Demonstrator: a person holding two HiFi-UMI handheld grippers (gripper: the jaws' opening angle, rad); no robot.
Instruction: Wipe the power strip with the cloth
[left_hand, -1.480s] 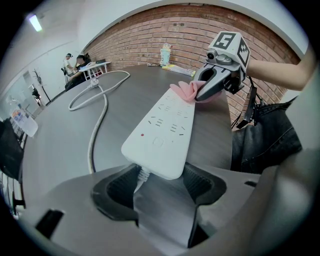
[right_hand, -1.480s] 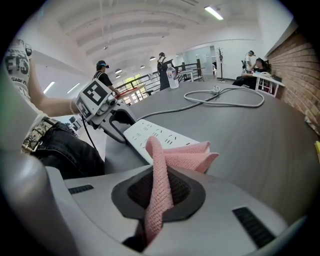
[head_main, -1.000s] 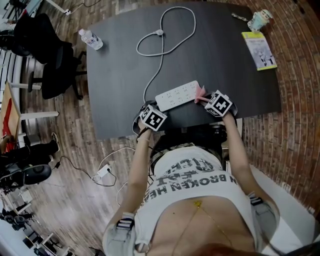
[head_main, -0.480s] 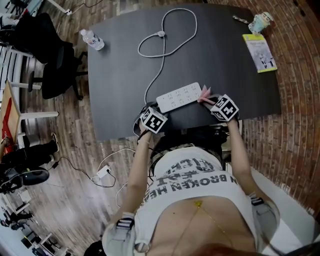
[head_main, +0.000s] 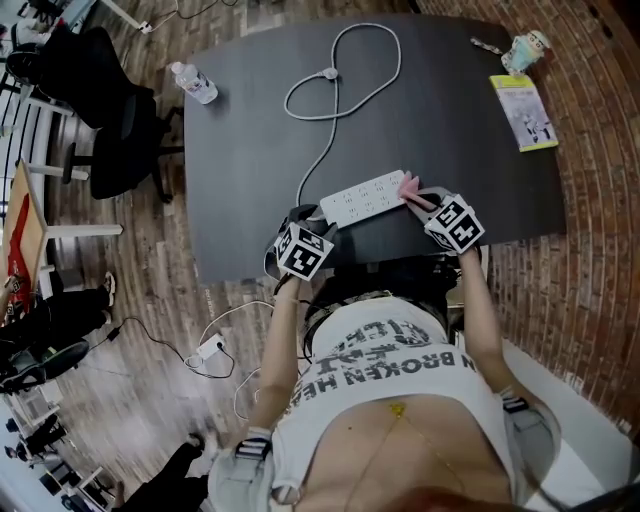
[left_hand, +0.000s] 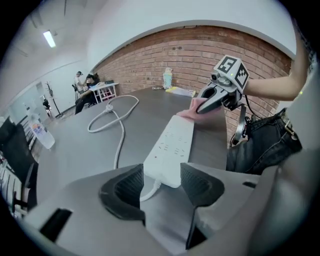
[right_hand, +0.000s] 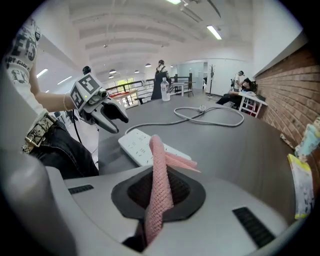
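Pink cloth (right_hand: 156, 150) in right tool (right_hand: 159, 189) — beside power strip (head_main: 362, 198)

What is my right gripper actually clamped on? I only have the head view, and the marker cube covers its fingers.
Observer: In the right gripper view, the right gripper is shut on the pink cloth, which stands up folded between its pads.
Operator: And the left one, has it got hold of the power strip?
Observer: No. In the left gripper view, the left gripper has its fingers apart and pinches nothing. They have just been closing a little. The power strip only shows through the gap, cord end nearest, lying flat beyond them.
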